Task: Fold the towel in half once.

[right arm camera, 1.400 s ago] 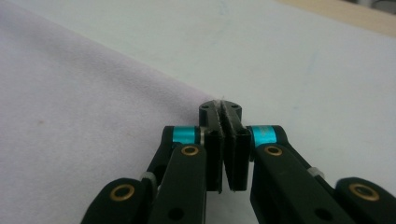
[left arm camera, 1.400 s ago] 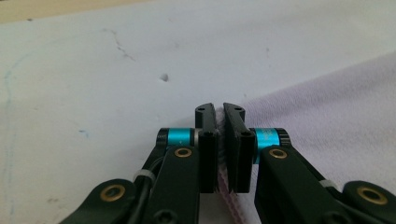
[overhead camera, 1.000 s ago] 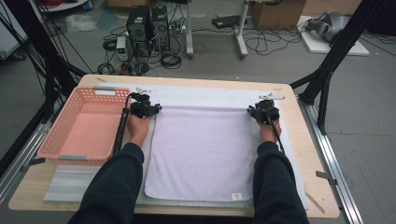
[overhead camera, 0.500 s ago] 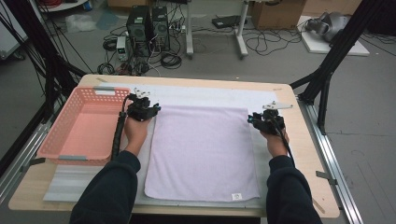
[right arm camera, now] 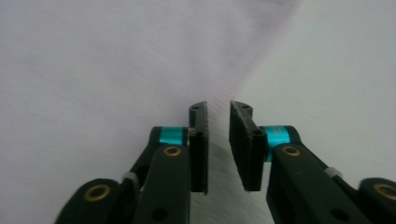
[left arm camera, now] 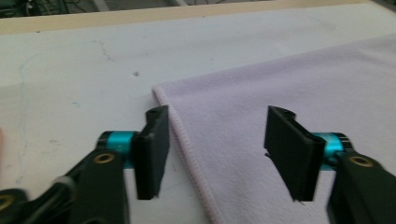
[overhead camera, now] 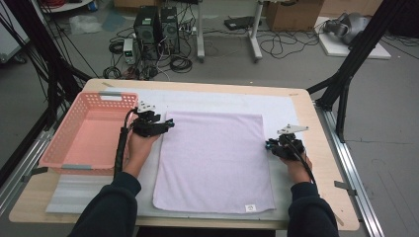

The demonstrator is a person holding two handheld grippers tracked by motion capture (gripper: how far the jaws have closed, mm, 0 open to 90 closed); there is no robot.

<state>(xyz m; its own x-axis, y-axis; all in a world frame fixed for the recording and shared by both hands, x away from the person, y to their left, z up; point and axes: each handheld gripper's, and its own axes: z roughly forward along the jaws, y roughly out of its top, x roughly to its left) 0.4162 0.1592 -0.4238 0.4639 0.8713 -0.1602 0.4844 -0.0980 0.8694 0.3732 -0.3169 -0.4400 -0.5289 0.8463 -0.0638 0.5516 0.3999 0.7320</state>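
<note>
A lilac towel (overhead camera: 215, 160) lies flat on the white mat (overhead camera: 222, 101). My left gripper (overhead camera: 169, 125) rests by the towel's far left corner. In the left gripper view its jaws (left arm camera: 222, 154) stand wide apart and have just been opening; they straddle the towel's hemmed edge (left arm camera: 187, 140) without pressing on it. My right gripper (overhead camera: 269, 145) sits at the middle of the towel's right edge. In the right gripper view its jaws (right arm camera: 218, 140) have just been closing to a narrow gap, and nothing is pinched between them; the towel (right arm camera: 116, 60) is below and to the left.
A pink plastic basket (overhead camera: 66, 143) stands on the left part of the table, beside my left hand. The wooden table edge (overhead camera: 323, 148) runs close to the right hand. A small white label (overhead camera: 250, 208) marks the towel's near hem.
The right gripper has slid from the towel's far right corner toward me along the right edge, its jaws narrowing. The left gripper moved slightly toward me, away from the far left corner.
</note>
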